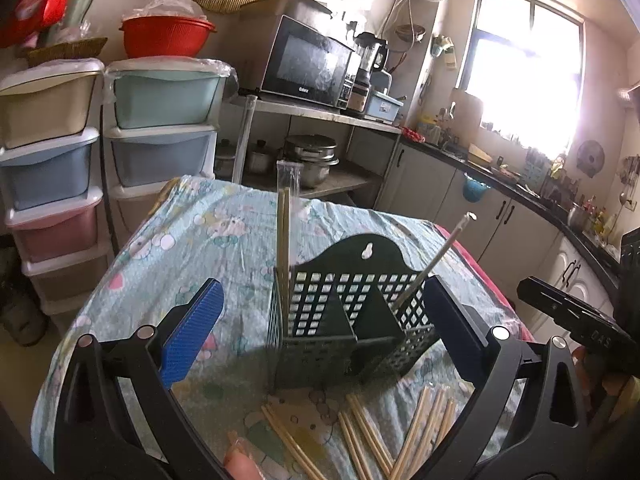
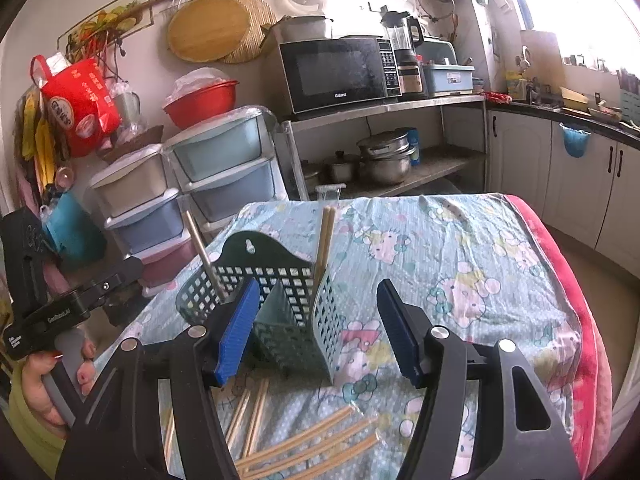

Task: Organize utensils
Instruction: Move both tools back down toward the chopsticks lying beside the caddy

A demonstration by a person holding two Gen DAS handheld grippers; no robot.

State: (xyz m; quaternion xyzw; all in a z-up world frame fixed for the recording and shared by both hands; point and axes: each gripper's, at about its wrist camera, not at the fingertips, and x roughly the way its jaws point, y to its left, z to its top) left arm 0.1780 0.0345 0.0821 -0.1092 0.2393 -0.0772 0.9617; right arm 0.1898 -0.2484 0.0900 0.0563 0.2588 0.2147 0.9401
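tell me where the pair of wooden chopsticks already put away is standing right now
The chopstick pair stands upright in the left-end compartment of the green holder in the left wrist view; from the right wrist view it shows at the holder's right end, on the cloth-covered table.

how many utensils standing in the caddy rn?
3: a pair of wooden chopsticks upright in one end compartment, one metal-looking stick leaning in the opposite end of the caddy. Shorter ones may be hidden.
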